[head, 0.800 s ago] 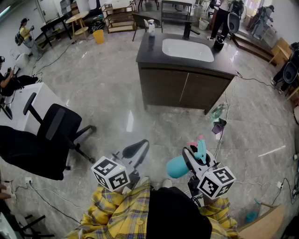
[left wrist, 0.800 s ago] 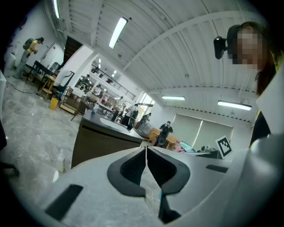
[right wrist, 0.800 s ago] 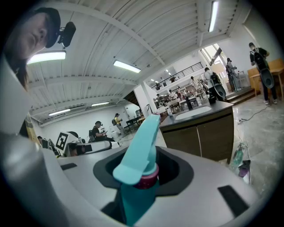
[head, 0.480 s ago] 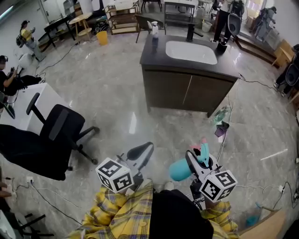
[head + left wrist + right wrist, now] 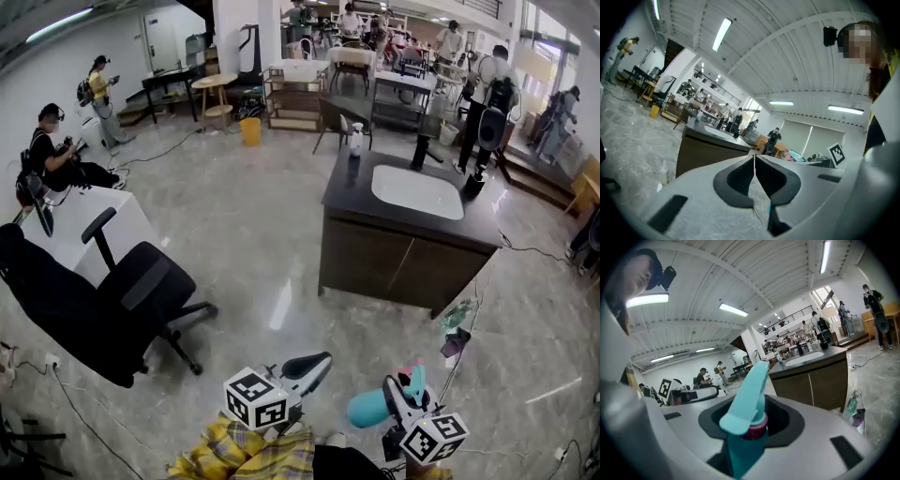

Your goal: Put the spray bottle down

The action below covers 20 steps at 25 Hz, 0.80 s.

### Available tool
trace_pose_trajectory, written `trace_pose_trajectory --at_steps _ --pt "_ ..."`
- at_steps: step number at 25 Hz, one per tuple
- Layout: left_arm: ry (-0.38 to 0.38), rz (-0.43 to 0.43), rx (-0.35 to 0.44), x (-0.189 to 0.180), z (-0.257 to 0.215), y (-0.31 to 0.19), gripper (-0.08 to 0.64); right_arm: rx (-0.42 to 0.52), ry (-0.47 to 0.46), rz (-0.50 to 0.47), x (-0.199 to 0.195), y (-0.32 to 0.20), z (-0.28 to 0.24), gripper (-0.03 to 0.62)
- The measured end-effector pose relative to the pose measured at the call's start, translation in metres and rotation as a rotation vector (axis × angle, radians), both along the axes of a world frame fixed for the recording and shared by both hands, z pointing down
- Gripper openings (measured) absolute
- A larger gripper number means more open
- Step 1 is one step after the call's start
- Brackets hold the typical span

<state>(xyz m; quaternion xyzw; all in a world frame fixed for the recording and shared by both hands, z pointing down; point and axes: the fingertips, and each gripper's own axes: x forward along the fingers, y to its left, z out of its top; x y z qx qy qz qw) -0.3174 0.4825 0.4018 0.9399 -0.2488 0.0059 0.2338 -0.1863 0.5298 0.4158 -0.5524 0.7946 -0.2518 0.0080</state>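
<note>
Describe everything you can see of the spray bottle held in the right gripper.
The spray bottle looks like plastic: a teal body, a teal trigger head and a dark pink collar at the neck. The right gripper is shut on the neck, so it lies tilted, body toward the person's left, head pointing forward. It is held in the air above the grey floor, short of the sink cabinet; only the jaws touch it.

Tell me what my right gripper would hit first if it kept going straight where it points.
Likely the sink cabinet, on its dark front near the left corner. The right gripper, shut on the spray bottle, has only floor ahead before that. Depth is unclear.
</note>
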Motion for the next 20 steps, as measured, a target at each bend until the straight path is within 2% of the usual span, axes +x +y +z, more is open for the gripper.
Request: trace_pose_trajectory --at_steps 4,10,16,20 --pt "-0.009 -0.011 0.012 -0.008 -0.001 -0.005 0.008 0.011 0.039 -0.019 -0.014 -0.01 -0.001 0.141" --pt "0.031 -0.02 0.025 -0.032 -0.003 -0.015 0.008 0.002 0.076 -0.036 -0.046 -0.022 0.0 0.143" --pt "0.02 0.036 0.045 -0.054 0.002 -0.019 0.008 -0.004 0.107 -0.008 -0.069 -0.033 0.006 0.143" --pt "-0.007 0.067 0.018 -0.062 0.019 -0.02 0.008 -0.031 0.122 -0.003 -0.082 -0.035 0.015 0.143"
